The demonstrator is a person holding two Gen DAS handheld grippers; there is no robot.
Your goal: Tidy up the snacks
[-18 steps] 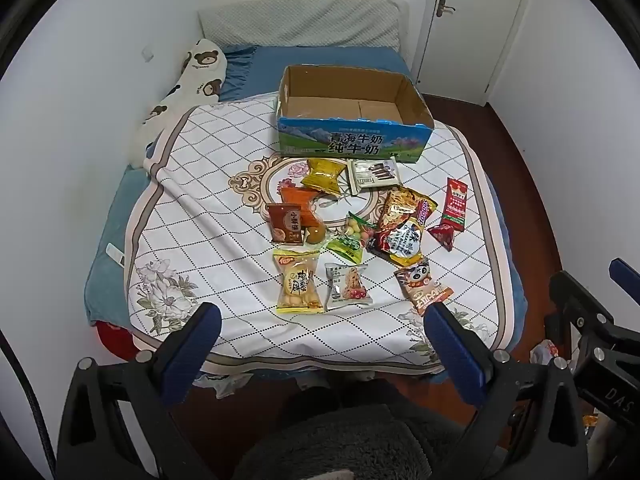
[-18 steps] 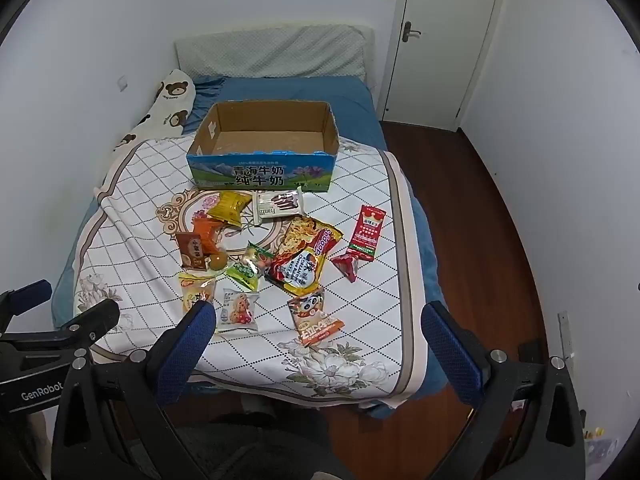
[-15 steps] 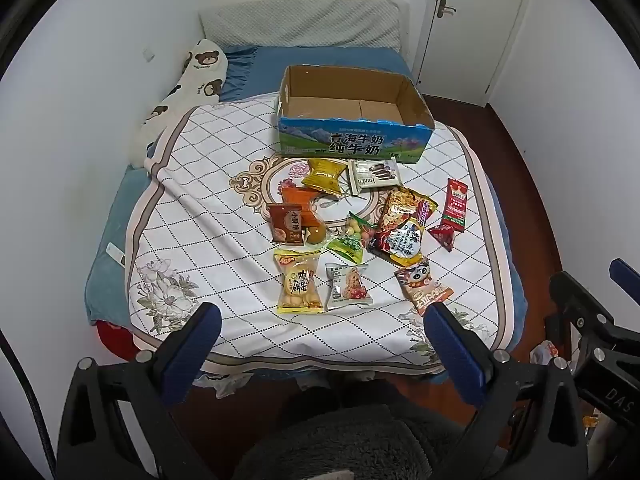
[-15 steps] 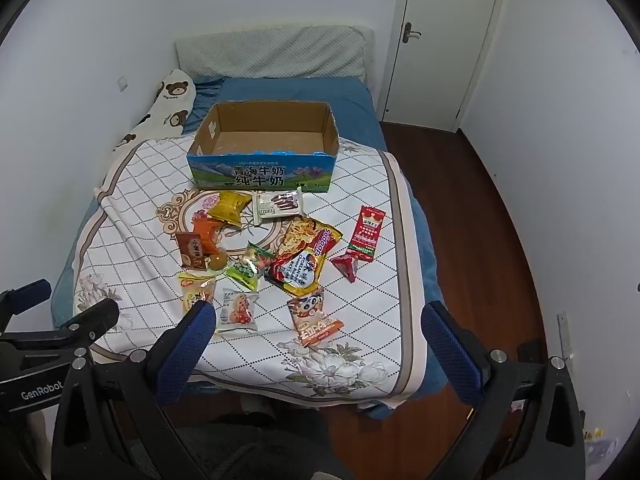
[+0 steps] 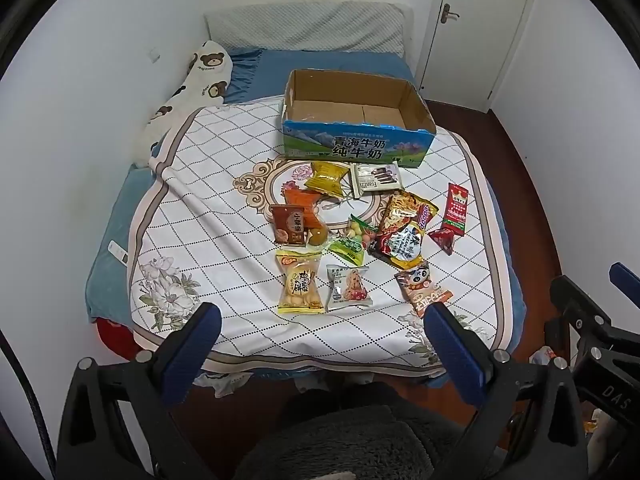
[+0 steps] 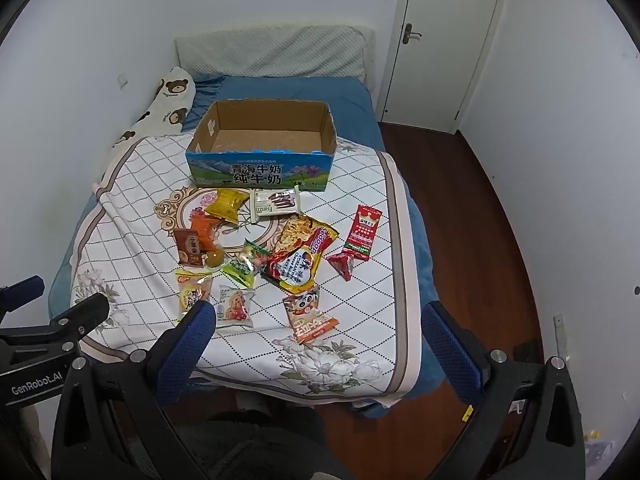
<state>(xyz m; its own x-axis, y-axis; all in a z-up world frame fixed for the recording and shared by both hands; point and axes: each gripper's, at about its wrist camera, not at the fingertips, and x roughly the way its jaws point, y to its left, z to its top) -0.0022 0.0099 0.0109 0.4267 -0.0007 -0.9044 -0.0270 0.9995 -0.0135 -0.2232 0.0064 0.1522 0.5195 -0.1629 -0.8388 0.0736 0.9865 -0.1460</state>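
At the bottom of the left wrist view our left claw [image 5: 320,344] is spread wide with nothing between its blue pads, hanging short of the bed's foot. In the right wrist view our right claw [image 6: 316,344] is spread just as wide and equally empty.

Compared with the views half a second back, almost nothing has changed: every packet lies where it did and neither claw has closed in. We judge that sorting has not begun, and the whole pile remains to be moved.

Nearest us, low in the frame, lie the yellow biscuit bag [image 5: 299,284], the small cookie pack [image 5: 349,288] just beside it and the panda packet [image 5: 422,288] to the right. Above these, mid-frame, the rest of the snacks cluster on the white quilt [image 5: 200,240]: a big noodle bag [image 5: 404,232], a red stick pack [image 5: 454,210] right of it, and a wafer pack [image 5: 378,178] higher up.

Further still, in the upper centre, the cardboard box [image 5: 356,146] stands open and bare inside, close behind the pile. It looks like the likely home for the snacks; the near packets are the easiest first picks.
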